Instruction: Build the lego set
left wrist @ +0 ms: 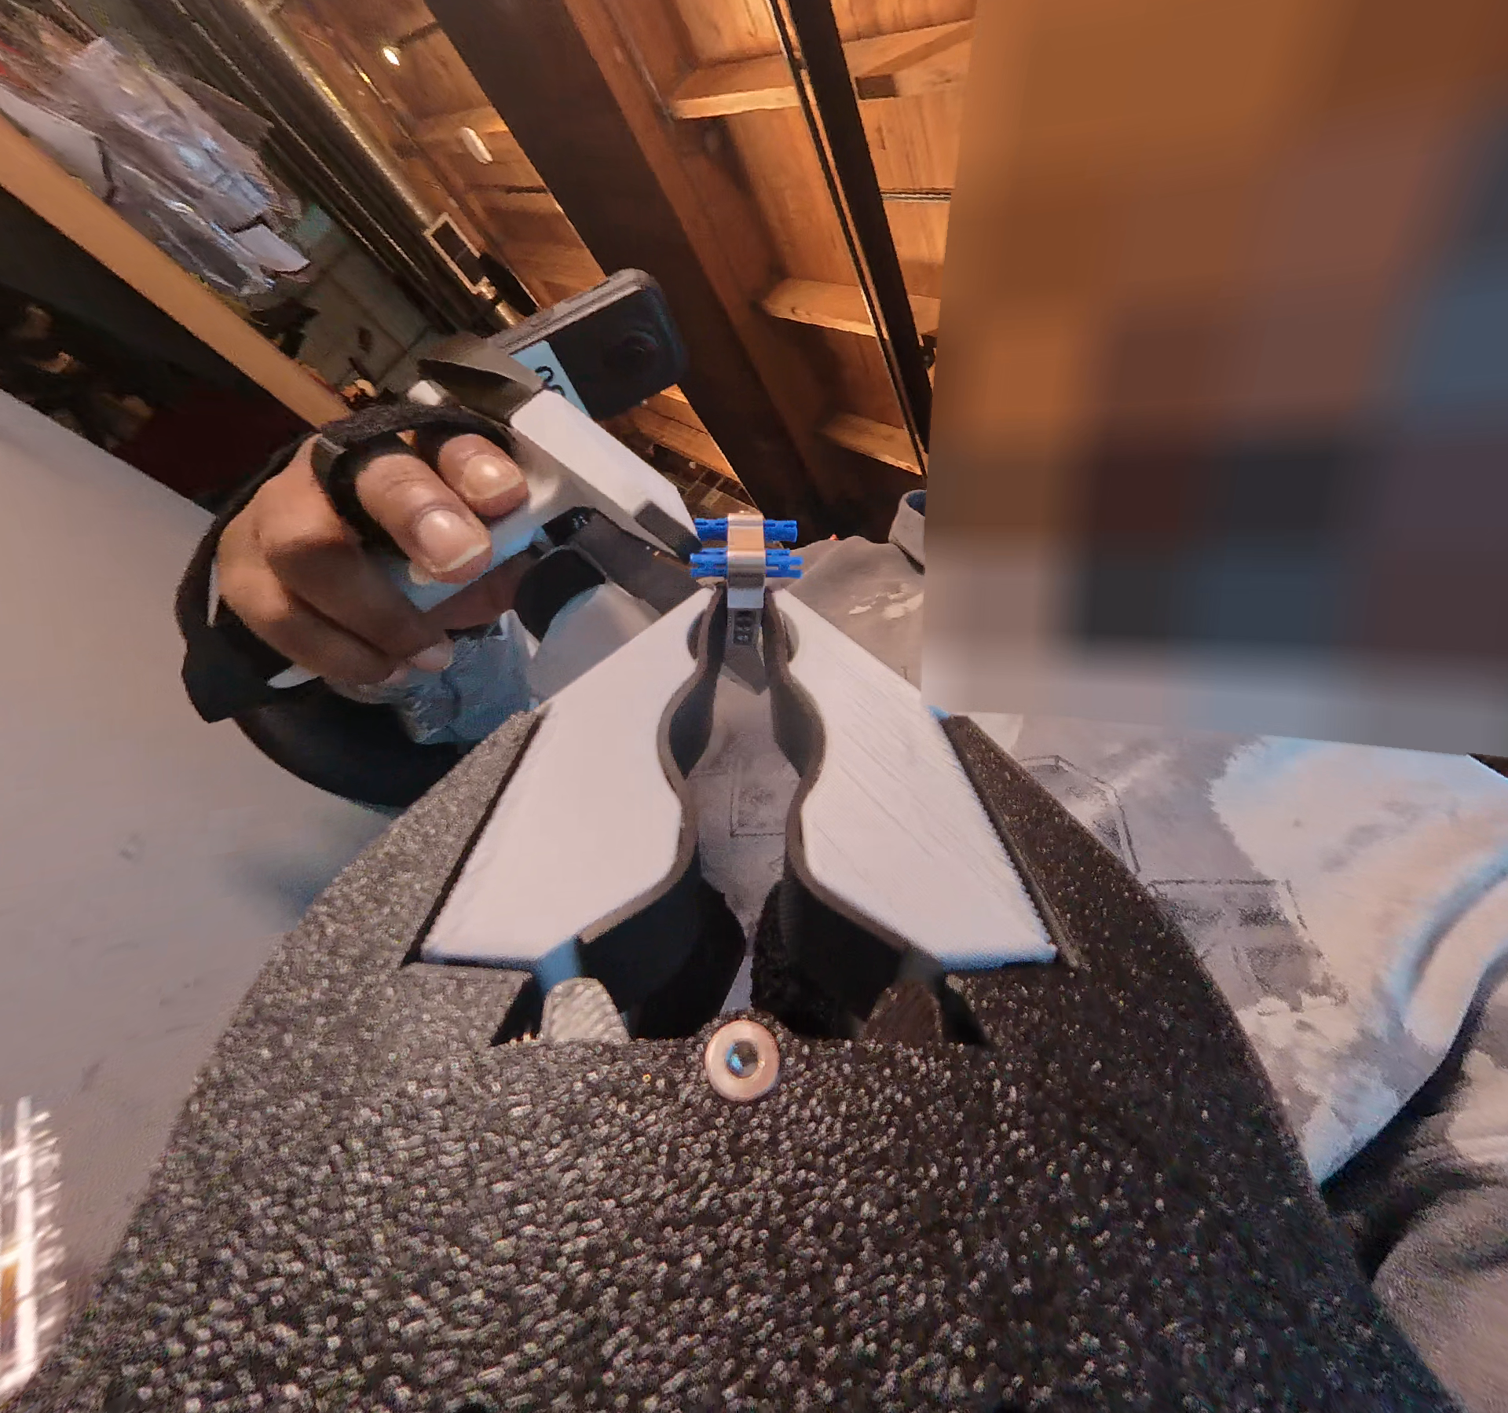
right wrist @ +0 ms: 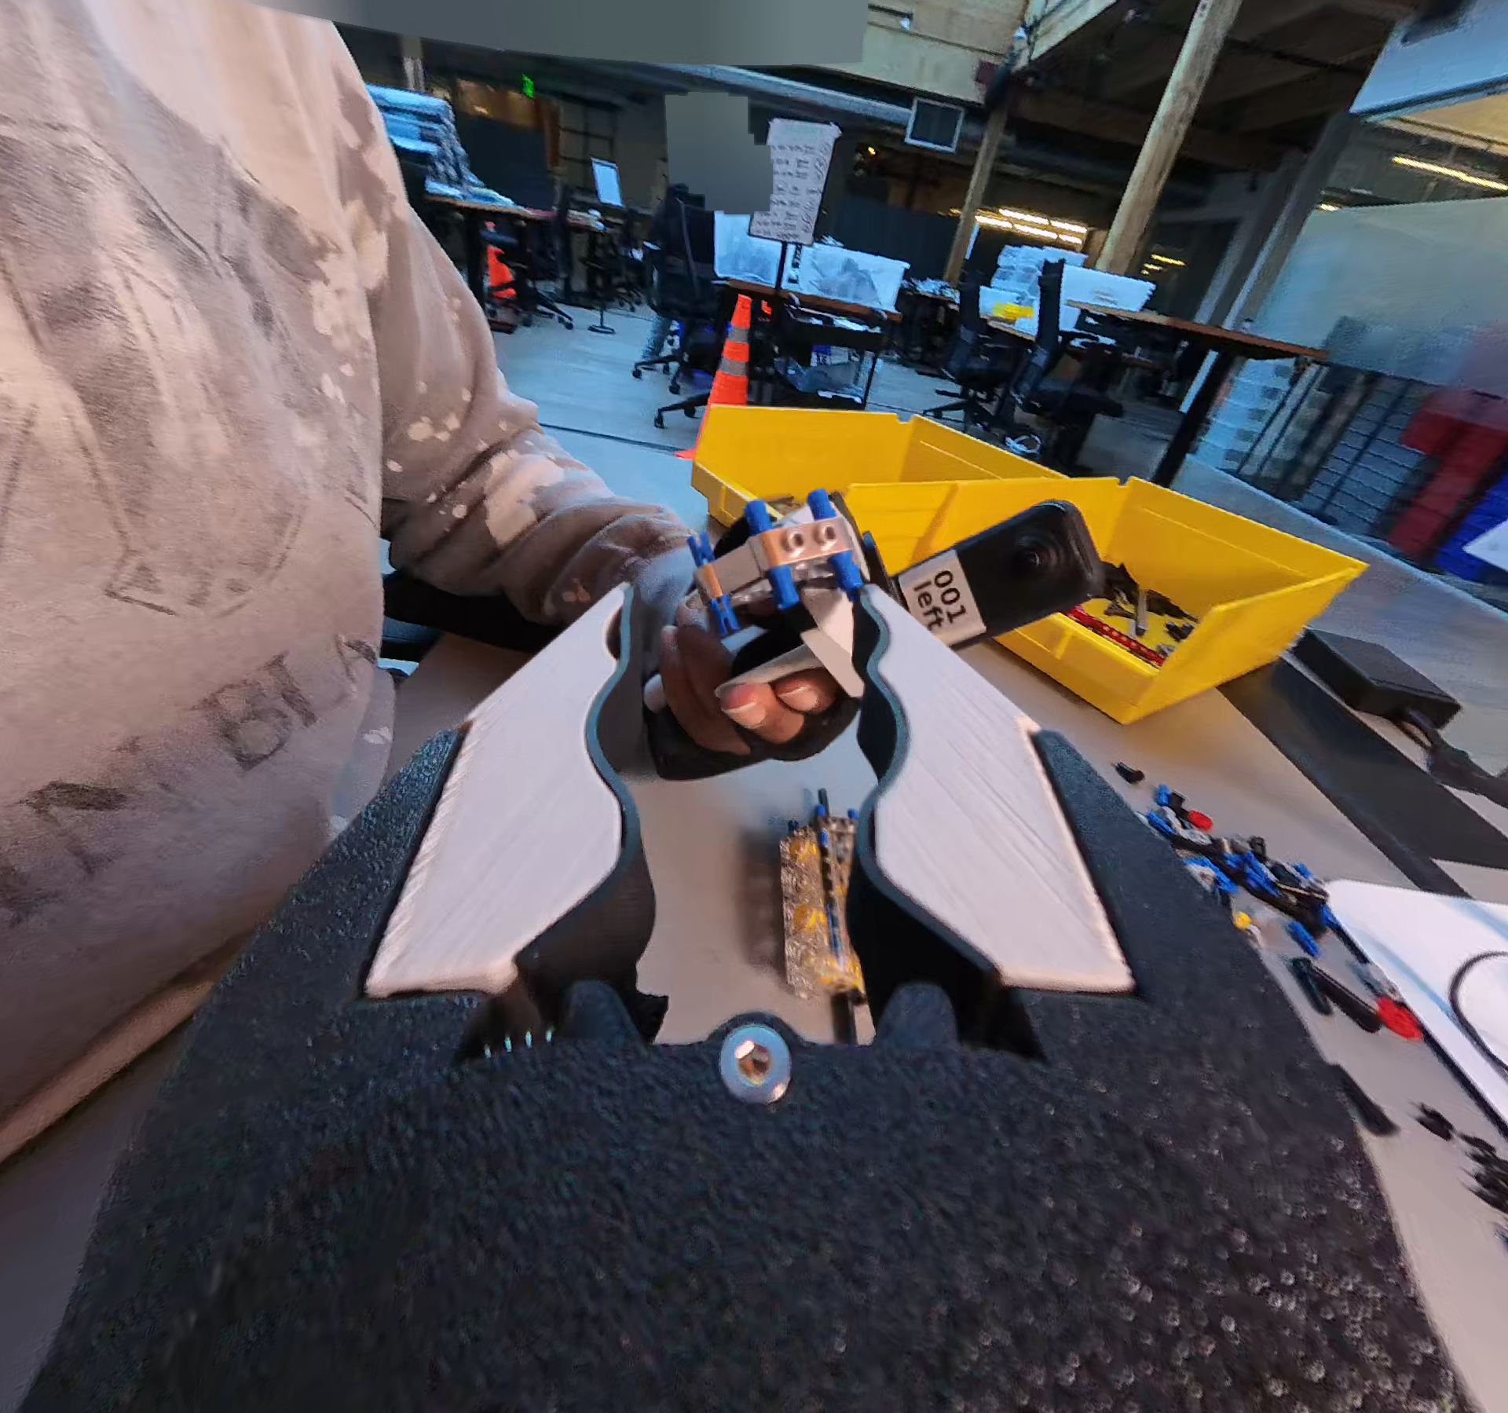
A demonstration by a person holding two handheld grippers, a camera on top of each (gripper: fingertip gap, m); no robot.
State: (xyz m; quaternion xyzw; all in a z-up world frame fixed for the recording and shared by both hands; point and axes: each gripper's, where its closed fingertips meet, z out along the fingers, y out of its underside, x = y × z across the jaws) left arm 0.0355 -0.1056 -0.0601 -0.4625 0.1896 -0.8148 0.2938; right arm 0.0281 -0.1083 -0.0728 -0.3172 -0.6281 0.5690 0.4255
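Observation:
My left gripper (left wrist: 742, 599) is shut on a small grey beam with blue pins (left wrist: 744, 550) and holds it up in the air in front of the person's chest. The same piece shows in the right wrist view (right wrist: 796, 550), with one of the left gripper's white fingers (right wrist: 828, 643) beneath it. My right gripper (right wrist: 747, 599) is open, its tips on either side of the piece, near the pin ends. In the left wrist view it (left wrist: 673, 554) comes in from the left, its tips right at the left ends of the blue pins.
Two yellow bins (right wrist: 1142, 558) stand on the table behind, one with small dark parts. Loose blue, black and red parts (right wrist: 1240, 868) lie at the right beside a white sheet (right wrist: 1428, 958). A small built piece (right wrist: 816, 900) lies on the table below. The person's sweatshirt (right wrist: 204, 394) fills the left. Both grippers' tips are close together, under 4 cm apart.

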